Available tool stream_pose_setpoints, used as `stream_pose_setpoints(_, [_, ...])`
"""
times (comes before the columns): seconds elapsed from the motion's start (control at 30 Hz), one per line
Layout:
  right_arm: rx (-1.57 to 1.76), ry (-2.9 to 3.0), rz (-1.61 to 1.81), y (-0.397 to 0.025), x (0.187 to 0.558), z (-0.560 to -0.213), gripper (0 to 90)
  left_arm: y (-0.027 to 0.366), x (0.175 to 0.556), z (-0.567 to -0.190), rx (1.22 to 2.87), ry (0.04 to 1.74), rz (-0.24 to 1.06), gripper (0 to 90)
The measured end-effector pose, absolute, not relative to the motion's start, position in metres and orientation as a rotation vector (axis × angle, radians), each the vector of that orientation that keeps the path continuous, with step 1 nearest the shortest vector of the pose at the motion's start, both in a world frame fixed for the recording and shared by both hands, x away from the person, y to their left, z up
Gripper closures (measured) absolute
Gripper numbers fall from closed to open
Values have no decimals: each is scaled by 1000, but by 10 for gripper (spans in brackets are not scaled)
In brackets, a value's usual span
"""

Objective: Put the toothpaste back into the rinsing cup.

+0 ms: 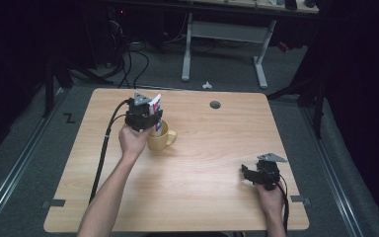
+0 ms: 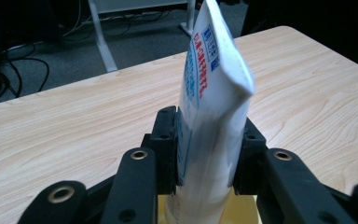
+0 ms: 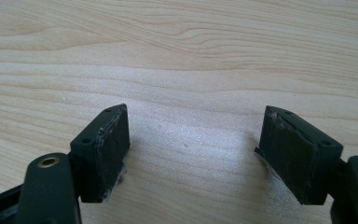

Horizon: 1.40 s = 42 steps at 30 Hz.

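A white tube with red and blue print stands upright, its lower end inside a yellow mug left of the table's middle. My left gripper is shut on the tube, its black pads pressing both sides just above the mug's rim. In the high view the tube's top sticks up past the gripper. My right gripper rests low near the table's front right, open, with nothing between its pads but bare wood.
The wooden table has a round grey cable hole near its far edge. Beyond it stand a white desk frame and cables on the floor. Black cables trail from both grippers.
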State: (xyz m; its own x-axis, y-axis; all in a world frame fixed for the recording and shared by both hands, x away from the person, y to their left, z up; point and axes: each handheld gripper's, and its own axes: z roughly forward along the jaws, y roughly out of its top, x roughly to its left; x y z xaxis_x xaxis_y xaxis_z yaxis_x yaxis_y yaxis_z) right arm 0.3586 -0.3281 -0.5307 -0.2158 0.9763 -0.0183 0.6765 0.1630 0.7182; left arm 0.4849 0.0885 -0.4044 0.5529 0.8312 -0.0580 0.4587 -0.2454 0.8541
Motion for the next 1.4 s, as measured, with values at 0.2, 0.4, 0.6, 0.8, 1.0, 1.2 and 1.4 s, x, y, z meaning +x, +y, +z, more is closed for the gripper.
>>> stream_pose_setpoints(0.2, [1560, 1961, 812, -328, 359, -531, 244, 86, 487, -410, 1894, 1055, 520, 677])
stream_pose_setpoints(0.4, [1561, 1961, 812, -328, 359, -531, 244, 84, 487, -414, 1906, 1057, 529, 677])
stream_pose_setpoints(0.6, [1560, 1961, 812, -328, 359, -531, 244, 81, 487, -416, 1915, 1048, 533, 676])
stream_pose_setpoints(0.8, [1561, 1960, 812, -328, 359, -531, 244, 81, 487, -421, 1917, 1054, 530, 676])
stream_pose_setpoints(1.0, [1562, 1960, 812, -328, 359, -531, 244, 84, 487, -428, 1919, 1069, 521, 675])
stream_pose_setpoints(1.2, [1561, 1960, 812, -328, 359, -531, 244, 82, 488, -432, 1934, 1070, 518, 675])
stream_pose_setpoints(1.4, [1562, 1960, 812, -328, 359, -531, 244, 80, 487, -434, 1940, 1070, 520, 675])
